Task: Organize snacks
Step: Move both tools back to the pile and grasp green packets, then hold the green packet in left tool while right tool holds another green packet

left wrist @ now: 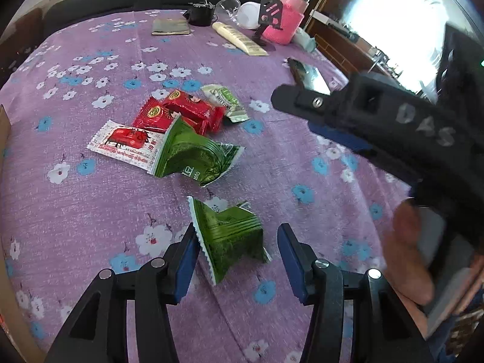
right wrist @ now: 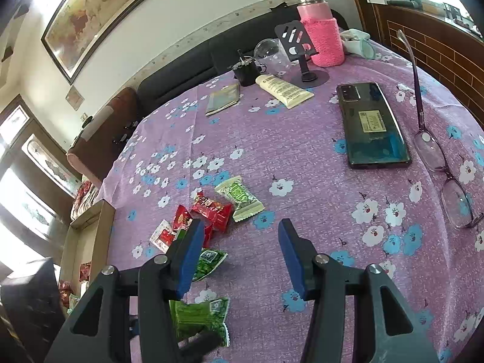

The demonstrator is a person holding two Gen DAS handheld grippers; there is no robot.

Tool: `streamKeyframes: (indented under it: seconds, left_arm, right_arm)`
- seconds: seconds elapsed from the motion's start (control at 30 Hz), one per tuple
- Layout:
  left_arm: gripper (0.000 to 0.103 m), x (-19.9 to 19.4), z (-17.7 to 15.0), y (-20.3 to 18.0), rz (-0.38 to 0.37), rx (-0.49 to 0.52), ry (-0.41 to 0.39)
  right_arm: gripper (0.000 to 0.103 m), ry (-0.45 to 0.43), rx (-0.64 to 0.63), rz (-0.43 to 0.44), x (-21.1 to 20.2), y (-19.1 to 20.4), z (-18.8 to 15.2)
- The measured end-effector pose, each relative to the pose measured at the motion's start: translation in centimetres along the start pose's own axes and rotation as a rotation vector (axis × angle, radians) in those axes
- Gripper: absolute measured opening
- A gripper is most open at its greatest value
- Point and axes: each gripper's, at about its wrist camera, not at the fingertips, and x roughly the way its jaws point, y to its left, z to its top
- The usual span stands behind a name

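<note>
The bench (right wrist: 302, 157) fills both views, draped in a purple cloth with white and blue flowers (left wrist: 90, 211); its far edge meets a dark sofa back (right wrist: 187, 60), and its left edge drops to a cardboard box (right wrist: 90, 227) holding more packets. A framed painting (right wrist: 99, 9) hangs on the pale wall, and bright windows glare at the room's sides. The widest bare stretch of cloth lies in the middle, between the snack cluster and the clutter at the far end.

The right gripper (right wrist: 239, 254) hangs above that bare cloth with its jaws spread and nothing between them; in the left view it crosses the upper right as a dark body (left wrist: 378, 121). The left gripper (left wrist: 236, 257) sits low with jaws spread around the nearest green snack packet (left wrist: 230, 239) (the left pad (left wrist: 186, 263) touches the packet's crimped edge, the right pad stands apart).

Beyond it lie a second green packet (left wrist: 193, 154), a white packet with red print (left wrist: 124, 145) partly under it, two red packets (left wrist: 181, 112) overlapping, and a pale green packet (right wrist: 240, 196) just beside them.

To the right lie a phone (right wrist: 372, 124) face down and spectacles (right wrist: 438, 157) near the bench edge. At the far end stand a bottle in a pink knitted sleeve (right wrist: 320, 36), a black phone stand (right wrist: 299, 51), a cream tube (right wrist: 284, 90) and a small black cup (right wrist: 246, 71).
</note>
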Motion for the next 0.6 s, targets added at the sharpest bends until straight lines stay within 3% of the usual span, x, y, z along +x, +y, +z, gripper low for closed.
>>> streamKeyframes:
  seconds: [0.07,0.1,0.4,0.47,0.6]
  left_arm:
    - [0.04,0.0,-0.1,0.2,0.031,0.014,-0.021]
    - [0.039,0.0,-0.1,0.4,0.035,0.013,-0.023]
    - [0.039,-2.9,-1.5,6.1,0.162,-0.012,-0.077]
    - [0.039,-3.2,-1.6,7.4,0.206,-0.037,-0.108]
    - [0.039,-3.2,-1.5,8.8,0.173,-0.083,-0.123]
  right_arm:
    - [0.05,0.003,-0.014,0.01,0.0,0.2,-0.1]
    - [0.05,0.007,-0.024,0.015,0.1,0.4,-0.1]
    - [0.05,0.055,-0.204,0.092,2.1,3.6,-1.5]
    - [0.05,0.052,-0.292,0.073,2.7,5.2,-2.3]
    - [0.05,0.061,-0.382,0.008,4.2,6.5,-3.3]
